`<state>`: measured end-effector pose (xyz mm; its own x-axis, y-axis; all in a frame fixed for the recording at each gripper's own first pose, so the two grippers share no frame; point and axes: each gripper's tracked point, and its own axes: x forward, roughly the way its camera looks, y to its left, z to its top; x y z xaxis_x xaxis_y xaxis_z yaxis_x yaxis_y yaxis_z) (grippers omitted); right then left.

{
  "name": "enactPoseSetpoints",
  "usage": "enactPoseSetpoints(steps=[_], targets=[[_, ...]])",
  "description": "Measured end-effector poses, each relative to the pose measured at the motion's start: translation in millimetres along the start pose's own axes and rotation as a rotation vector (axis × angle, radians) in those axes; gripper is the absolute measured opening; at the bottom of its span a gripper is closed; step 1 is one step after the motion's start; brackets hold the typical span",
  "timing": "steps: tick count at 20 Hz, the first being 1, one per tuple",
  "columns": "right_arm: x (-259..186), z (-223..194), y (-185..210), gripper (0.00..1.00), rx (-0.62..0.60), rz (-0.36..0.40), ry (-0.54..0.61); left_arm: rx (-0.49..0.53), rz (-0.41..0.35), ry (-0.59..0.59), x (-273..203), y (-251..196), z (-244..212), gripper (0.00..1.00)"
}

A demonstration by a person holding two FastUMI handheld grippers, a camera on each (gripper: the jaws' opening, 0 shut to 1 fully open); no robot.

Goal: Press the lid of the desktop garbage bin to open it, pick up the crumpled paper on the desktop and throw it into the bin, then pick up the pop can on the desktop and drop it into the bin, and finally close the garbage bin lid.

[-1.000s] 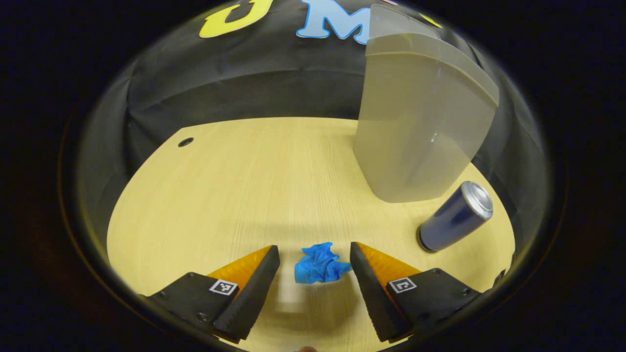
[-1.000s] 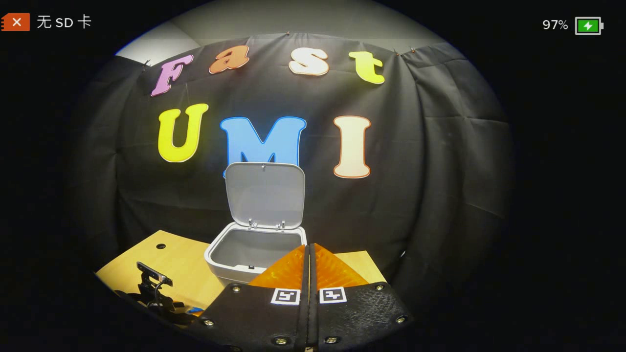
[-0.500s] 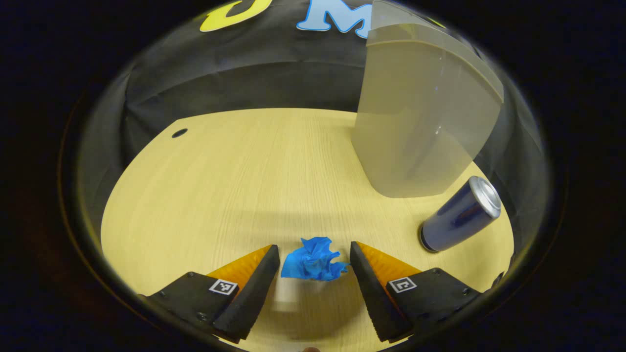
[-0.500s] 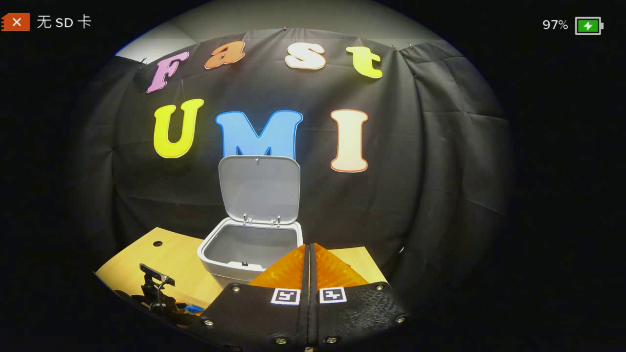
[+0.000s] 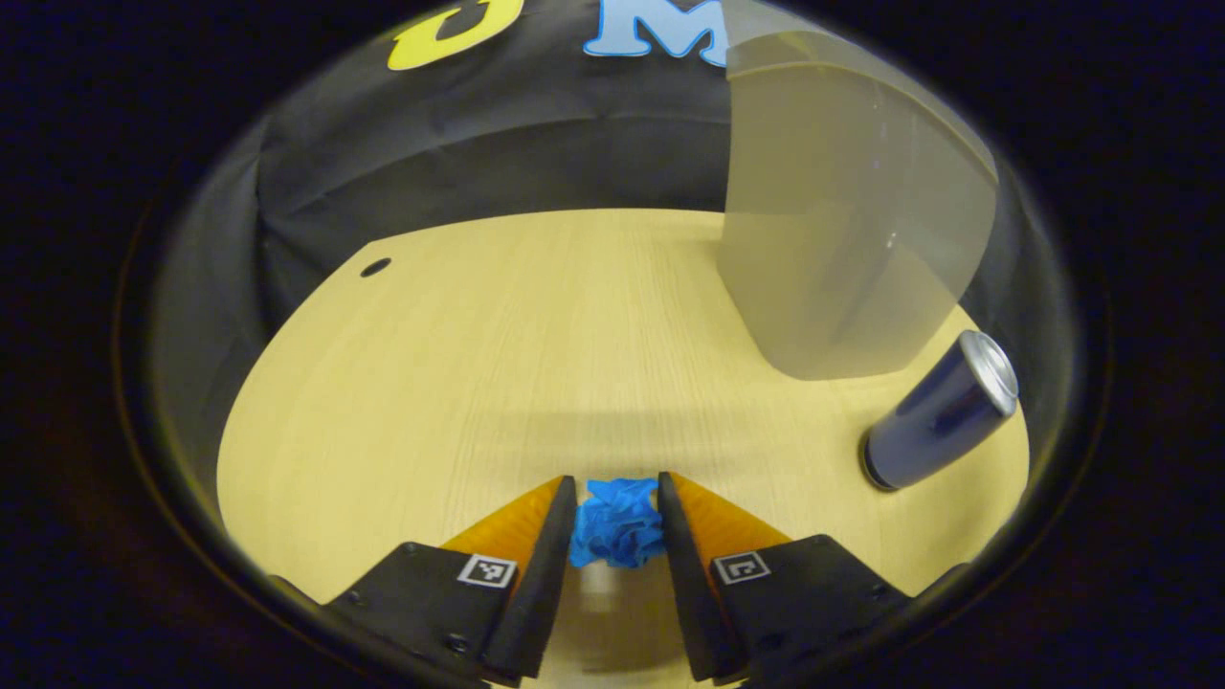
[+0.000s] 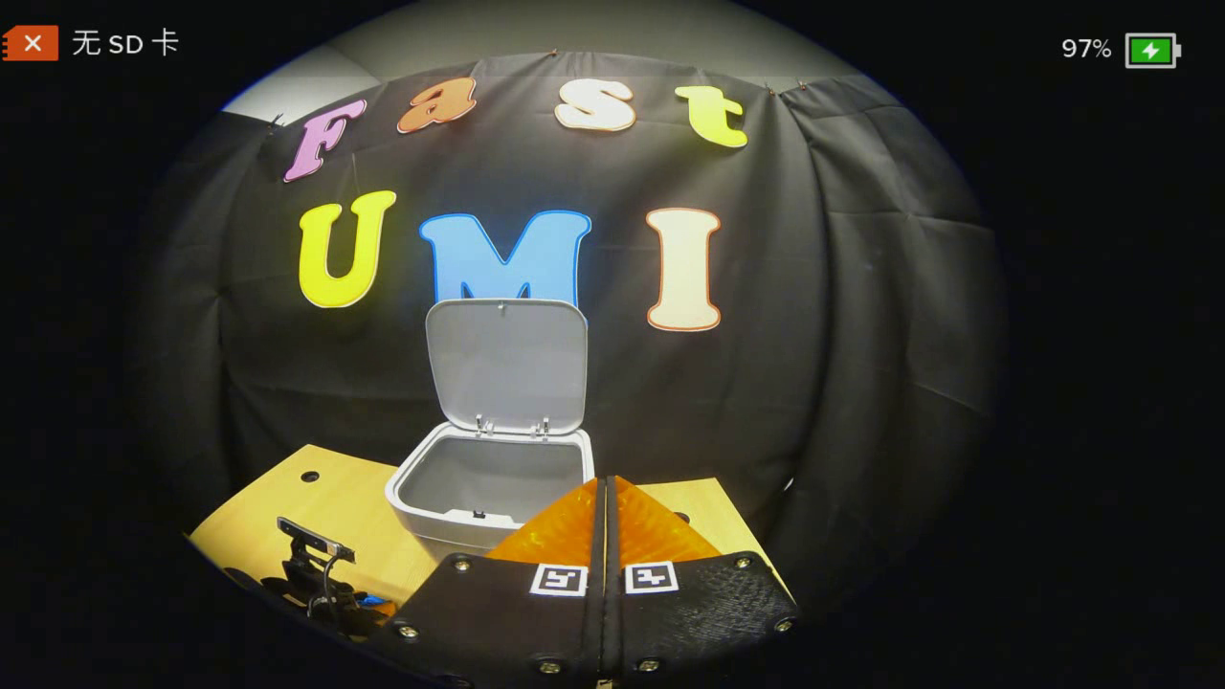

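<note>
**Left fingers closed in on the paper**

Since the earlier frame the left gripper (image 5: 616, 498) has narrowed from a wide gap until both fingers touch the blue crumpled paper (image 5: 616, 522), pinched between them low over the desktop (image 5: 459, 364). Pop can (image 5: 938, 413) lies on its side at far right, just beside the bin (image 5: 842, 220). In the right gripper view the right gripper (image 6: 605, 498) is fully closed on nothing, raised near the bin (image 6: 478, 488), whose lid (image 6: 507, 364) stands open, upright.
</note>
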<state>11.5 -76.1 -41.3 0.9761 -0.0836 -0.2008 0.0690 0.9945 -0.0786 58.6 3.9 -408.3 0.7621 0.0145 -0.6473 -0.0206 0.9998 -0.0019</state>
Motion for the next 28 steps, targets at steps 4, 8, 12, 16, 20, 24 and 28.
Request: enactPoseSetpoints(steps=[4,8,12,16,20,24,28], targets=[[0,-1,-1,0.0,0.001,0.0,0.003,-0.016,-0.006,-0.006,1,0,1,0.42],[0,-3,0,0.0,0.005,0.004,0.008,-0.008,-0.005,-0.009,-4,1,3,0.41],[1,-7,5,0.0,0.014,0.017,0.016,0.05,-0.005,-0.069,-14,-3,23,0.42],[1,-9,10,0.0,0.018,0.033,0.021,0.092,-0.016,-0.144,-29,-14,51,0.42],[1,-14,14,0.0,0.029,0.048,0.032,0.096,-0.026,-0.209,-48,-23,80,0.43],[0,-21,19,0.0,0.044,0.066,0.048,0.1,-0.029,-0.289,-72,-29,117,0.42],[1,-30,22,0.0,0.058,0.08,0.063,0.091,-0.044,-0.378,-102,-39,162,0.4]])
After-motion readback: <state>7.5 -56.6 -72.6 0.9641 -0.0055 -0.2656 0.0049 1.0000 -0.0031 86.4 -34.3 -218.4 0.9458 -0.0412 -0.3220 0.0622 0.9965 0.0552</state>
